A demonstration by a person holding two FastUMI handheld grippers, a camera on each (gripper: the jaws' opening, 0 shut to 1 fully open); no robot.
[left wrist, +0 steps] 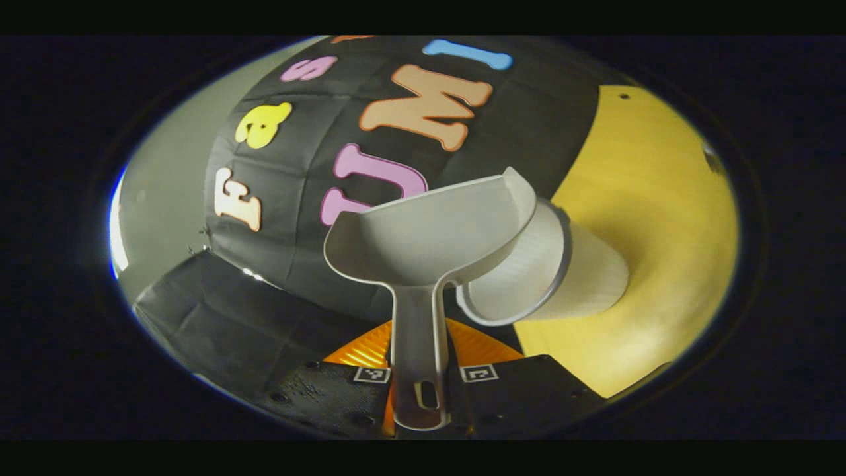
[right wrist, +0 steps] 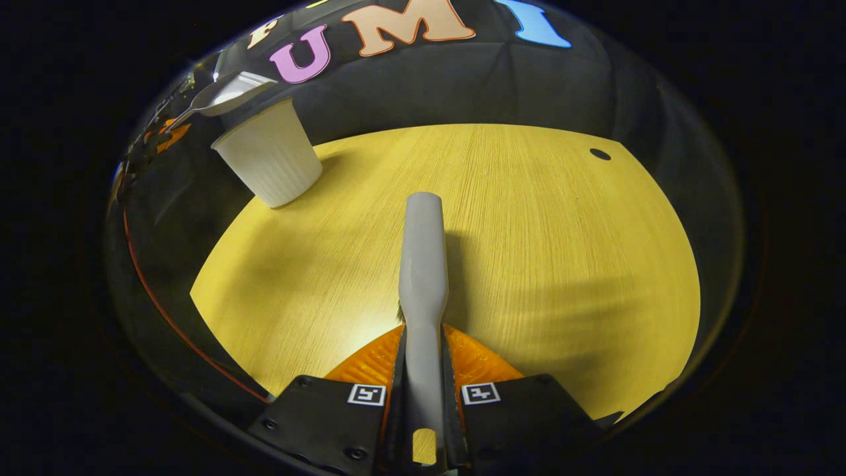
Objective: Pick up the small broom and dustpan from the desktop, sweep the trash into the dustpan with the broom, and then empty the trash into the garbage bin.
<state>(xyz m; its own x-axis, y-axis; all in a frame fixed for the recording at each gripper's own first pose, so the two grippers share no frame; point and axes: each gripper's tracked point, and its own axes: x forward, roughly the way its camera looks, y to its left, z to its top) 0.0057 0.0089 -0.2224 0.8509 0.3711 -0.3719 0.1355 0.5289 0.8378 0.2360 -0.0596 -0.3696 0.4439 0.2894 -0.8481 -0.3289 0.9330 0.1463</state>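
Note:
My left gripper (left wrist: 422,371) is shut on the handle of the grey dustpan (left wrist: 429,241). The pan is tilted with its mouth over the rim of the white ribbed garbage bin (left wrist: 562,277), which stands on the yellow wooden table (left wrist: 654,211). My right gripper (right wrist: 423,373) is shut on the grey small broom (right wrist: 423,258), which points forward above the table (right wrist: 542,251). In the right gripper view, the bin (right wrist: 271,162) stands at the far left with the dustpan (right wrist: 228,92) held above it. What lies inside the bin and the pan is hidden.
A small dark hole (right wrist: 600,154) marks the table's far right corner. Black cloth walls the booth behind the table and drapes at its left edge (left wrist: 225,311). Bare yellow tabletop spreads in front of the broom.

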